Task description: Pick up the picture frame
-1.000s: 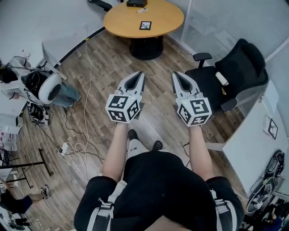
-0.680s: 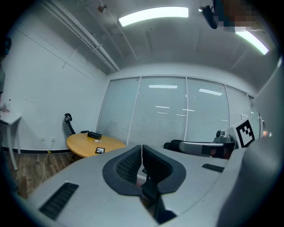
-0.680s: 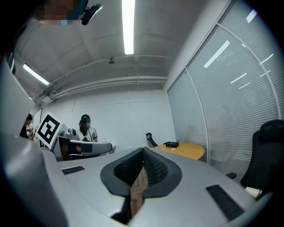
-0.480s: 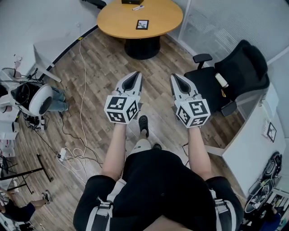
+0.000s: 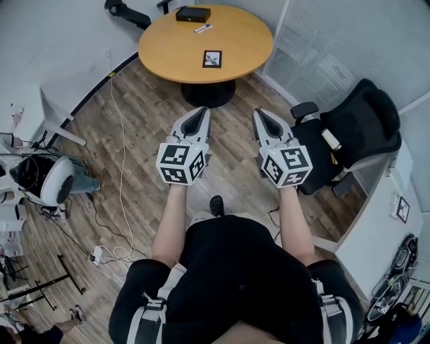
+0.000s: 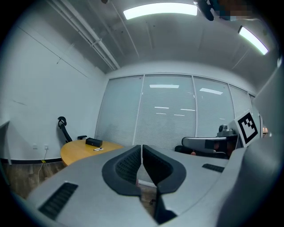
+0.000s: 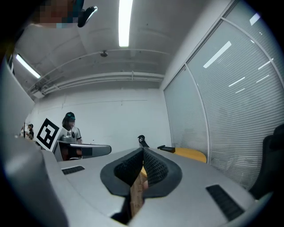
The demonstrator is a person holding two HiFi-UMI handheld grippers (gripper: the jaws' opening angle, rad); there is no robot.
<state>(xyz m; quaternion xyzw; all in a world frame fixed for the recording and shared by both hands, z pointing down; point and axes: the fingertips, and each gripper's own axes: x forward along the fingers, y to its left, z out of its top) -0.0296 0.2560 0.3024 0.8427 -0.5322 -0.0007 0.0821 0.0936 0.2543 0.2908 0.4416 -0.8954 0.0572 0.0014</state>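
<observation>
The picture frame (image 5: 212, 59), small, black-edged with a white mat, lies flat on the round wooden table (image 5: 175, 50) at the top of the head view. My left gripper (image 5: 200, 113) and right gripper (image 5: 263, 114) are held side by side in front of me, pointing level at the table and short of its near edge. Both are shut with nothing between the jaws. In the left gripper view the shut gripper (image 6: 141, 148) has the table (image 6: 77, 150) beyond it at the left. The right gripper view shows its gripper (image 7: 143, 153) shut, with the table (image 7: 193, 154) at the right. Neither gripper view shows the frame.
A black box (image 5: 193, 13) and a marker (image 5: 202, 28) lie at the table's far side. A black office chair (image 5: 349, 121) stands at the right, beside a white desk (image 5: 376, 215). Cables (image 5: 119, 161) trail over the wood floor; equipment (image 5: 44, 185) stands at the left. A person (image 7: 70, 125) stands behind.
The table and frame have come nearer and lower in the head view as I walk toward them. Both grippers stay shut and side by side.
</observation>
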